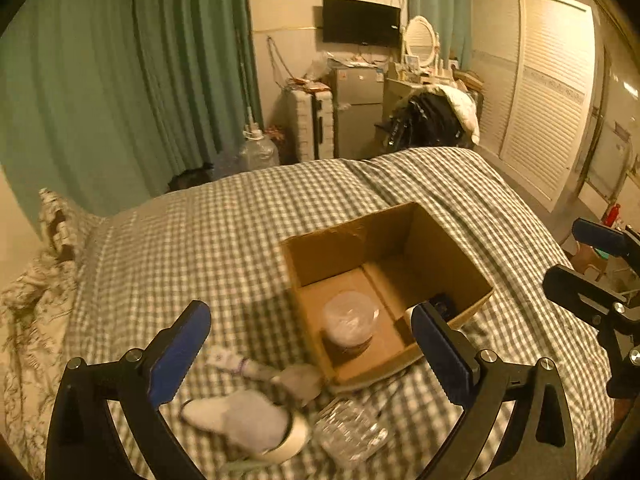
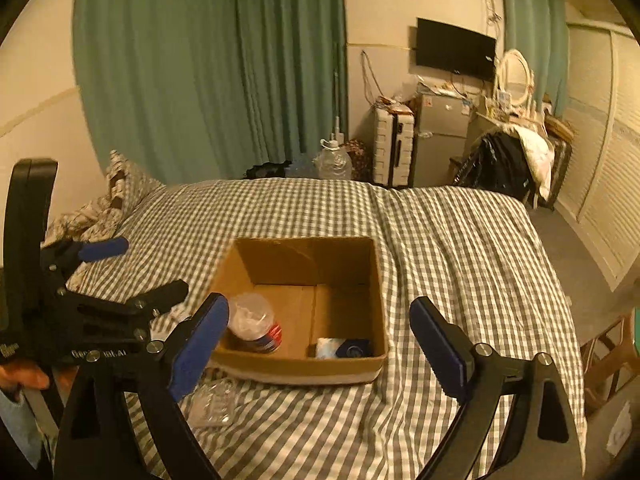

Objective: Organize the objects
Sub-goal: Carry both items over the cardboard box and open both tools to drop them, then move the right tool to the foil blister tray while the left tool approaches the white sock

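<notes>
An open cardboard box (image 1: 448,240) (image 2: 304,372) sits on the checked bed. Inside it stand a clear-lidded jar (image 1: 349,322) (image 2: 254,324) and a small white and dark blue item (image 2: 344,348). My left gripper (image 1: 310,350) is open and empty, above the box's near left corner. Below it on the bed lie a grey sock (image 1: 240,420), a white tube (image 1: 232,360) and a clear glass piece (image 1: 352,432) (image 2: 212,402). My right gripper (image 2: 320,342) is open and empty, over the box's near wall; it also shows in the left wrist view (image 1: 600,272).
The checked bedspread (image 2: 460,248) covers the bed. A floral pillow (image 1: 56,224) lies at the far left. Beyond the bed stand a water jug (image 2: 334,160), a white suitcase (image 2: 394,148), a small fridge (image 2: 440,136), and a louvred wardrobe (image 1: 540,100) at right.
</notes>
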Demonstrator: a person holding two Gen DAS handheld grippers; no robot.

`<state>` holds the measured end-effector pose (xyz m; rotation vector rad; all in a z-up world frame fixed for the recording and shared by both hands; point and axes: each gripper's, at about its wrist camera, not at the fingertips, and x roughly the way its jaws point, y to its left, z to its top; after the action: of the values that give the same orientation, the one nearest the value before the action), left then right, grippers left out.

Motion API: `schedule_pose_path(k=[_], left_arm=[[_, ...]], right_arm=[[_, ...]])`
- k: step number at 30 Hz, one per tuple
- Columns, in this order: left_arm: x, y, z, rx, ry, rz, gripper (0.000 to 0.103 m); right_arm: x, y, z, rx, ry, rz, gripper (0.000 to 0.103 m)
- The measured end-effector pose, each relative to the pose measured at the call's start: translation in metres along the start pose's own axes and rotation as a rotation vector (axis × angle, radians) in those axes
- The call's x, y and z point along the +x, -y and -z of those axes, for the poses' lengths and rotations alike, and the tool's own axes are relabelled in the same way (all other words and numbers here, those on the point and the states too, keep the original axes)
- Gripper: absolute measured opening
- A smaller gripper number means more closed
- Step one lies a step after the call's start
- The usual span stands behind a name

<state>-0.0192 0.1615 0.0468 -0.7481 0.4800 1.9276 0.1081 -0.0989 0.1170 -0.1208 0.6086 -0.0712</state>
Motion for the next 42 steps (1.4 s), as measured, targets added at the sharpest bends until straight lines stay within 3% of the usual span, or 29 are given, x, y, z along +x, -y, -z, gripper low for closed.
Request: schedule_pose_path(k=[7, 11, 17, 21, 23, 28, 37, 42], left_arm=[[-0.027, -0.056, 0.048, -0.074, -0.009, -0.077, 0.103], [-0.026, -0.084, 0.088, -0.142, -0.018, -0.115, 0.103], [-0.003, -0.118, 0.151, -0.269, -0.096, -0.134, 0.103], [0.013, -0.126, 0.176, -0.338, -0.14, -0.129, 0.103], [0.018, -0.126, 0.185, -0.371, -0.146, -0.11, 0.103], [0.036, -0.119, 0.197, -0.324, -0.19, -0.126, 0.103], [0.053, -0.123, 0.209, -0.344, -0.262, -0.106, 0.103], [0.059, -0.12, 0.21, -0.325, -0.281, -0.09, 0.103]], right_arm=[[-0.015, -0.052, 0.017, -0.064, -0.001, -0.052, 0.092], [-0.002, -0.075, 0.032, -0.074, -0.039, -0.077, 0.092], [0.047, -0.108, 0.064, -0.122, -0.162, -0.098, 0.092], [0.088, -0.123, 0.085, -0.127, -0.259, -0.113, 0.092], [0.107, -0.127, 0.096, -0.124, -0.304, -0.118, 0.092], [0.141, -0.128, 0.114, -0.111, -0.412, -0.093, 0.092], [0.189, -0.136, 0.136, -0.136, -0.599, -0.047, 0.092], [0.203, -0.133, 0.144, -0.112, -0.672, -0.038, 0.079]])
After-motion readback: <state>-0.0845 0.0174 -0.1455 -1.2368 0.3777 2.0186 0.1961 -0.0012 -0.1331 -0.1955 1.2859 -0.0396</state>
